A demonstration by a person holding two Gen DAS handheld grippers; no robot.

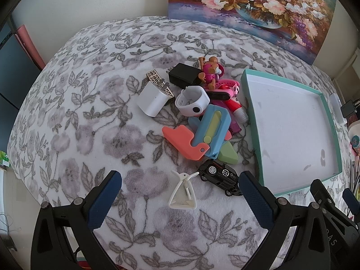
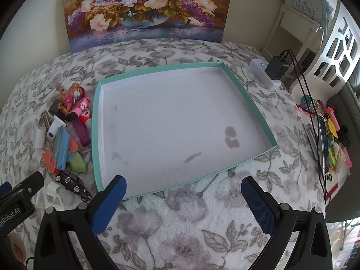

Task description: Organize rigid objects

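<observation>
Start of sorting: a pile (image 1: 198,112) of small rigid items lies on the floral blanket (image 1: 78,123) just left of the empty teal tray (image 2: 249,103). Left gripper (image 1: 180,200) hovers low over a white clip (image 1: 182,191), jaws wide and holding nothing, the toy car (image 1: 221,176) touching or nearly touching its right finger. Right gripper (image 2: 183,202) waits at the tray's near edge, jaws equally wide and empty. Likely best practice: take the loose clip first, centre it between the pads, keep clear of the car, and close across its narrow stem
</observation>
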